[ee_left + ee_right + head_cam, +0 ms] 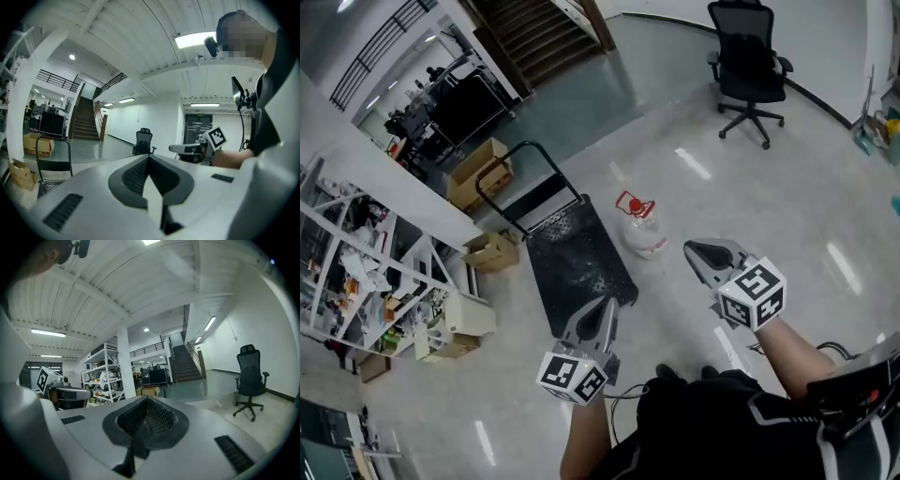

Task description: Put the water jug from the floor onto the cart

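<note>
The water jug (641, 231), clear with a red top, sits on the floor (750, 187) just beside the right edge of the cart (581, 261) and apart from both grippers. The cart's black platform lies low on the floor, with its looped handle (517, 159) at the far end.

The left gripper (604, 305) hangs over the near end of the platform. In the left gripper view its 2 fingers are pressed together with nothing between them. The right gripper (694, 249) is near the jug, on its right and closer to the person. Its 2 fingers are also pressed together and empty.

An office chair (750, 61) stands well beyond the jug. Cardboard boxes (478, 173) lie left of the cart, and stairs (534, 33) rise at the far side.
</note>
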A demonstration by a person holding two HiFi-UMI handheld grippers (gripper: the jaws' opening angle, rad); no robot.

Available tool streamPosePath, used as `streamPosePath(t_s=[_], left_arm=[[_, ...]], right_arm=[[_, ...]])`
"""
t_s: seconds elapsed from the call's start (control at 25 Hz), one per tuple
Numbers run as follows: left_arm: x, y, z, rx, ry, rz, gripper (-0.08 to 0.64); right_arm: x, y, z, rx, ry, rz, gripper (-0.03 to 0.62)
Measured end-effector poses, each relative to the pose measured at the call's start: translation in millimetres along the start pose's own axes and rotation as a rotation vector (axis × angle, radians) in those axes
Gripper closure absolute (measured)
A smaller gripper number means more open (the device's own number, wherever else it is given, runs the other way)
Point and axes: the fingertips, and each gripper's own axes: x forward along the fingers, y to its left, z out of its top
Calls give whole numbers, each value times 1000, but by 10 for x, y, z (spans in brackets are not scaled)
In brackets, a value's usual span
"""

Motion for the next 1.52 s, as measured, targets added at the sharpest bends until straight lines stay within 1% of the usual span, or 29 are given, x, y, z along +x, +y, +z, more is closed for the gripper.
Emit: streamPosePath(t_s=[0.12, 0.24, 0.32, 0.44, 0.56, 0.68, 0.8, 0.96, 1.04, 1.2, 1.32, 1.4, 1.52], left_arm=[[293, 477, -26, -29, -1, 5, 560], [516, 970, -32, -30, -5, -2, 560], [641, 1275, 25, -10, -10, -16, 560], [844, 1795, 165, 39, -4, -39, 560], [1027, 2274, 232, 49, 5, -72, 560], [1265, 2632, 257, 29, 10, -75, 560], [1522, 2883, 246, 16, 15, -74, 560], [1932, 3250, 152, -9, 41, -41, 560], [2142, 3453, 66, -34, 66, -15, 560], [2670, 3828, -236, -109, 118, 51, 560], [3058, 4076, -591, -173, 178, 84, 560], [3290, 4192, -864, -219, 220, 93, 560], [3598, 4329, -1352, -268, 302, 97, 560]], right_arm=[[498, -201, -26, 1, 16, -1, 591], [1010, -309, -39, -6, 25, -5, 591], [1304, -375, -9, 4, 27, -22, 591], [1831, -484, 114, 14, 14, -49, 591], [2373, -550, 174, 38, 1, -58, 591], [2812, -699, 211, 56, 13, -60, 591], [3185, -930, 198, 55, 38, -58, 589], [3732, -1358, 52, 77, 76, -48, 589], [4006, -1601, -97, 103, 108, -53, 584], [4474, -2209, -580, 162, 204, -59, 518], [4774, -2623, -1139, 241, 296, -74, 485], [4940, -2862, -1558, 283, 369, -88, 459], [5152, -3176, -2181, 354, 468, -118, 413]])
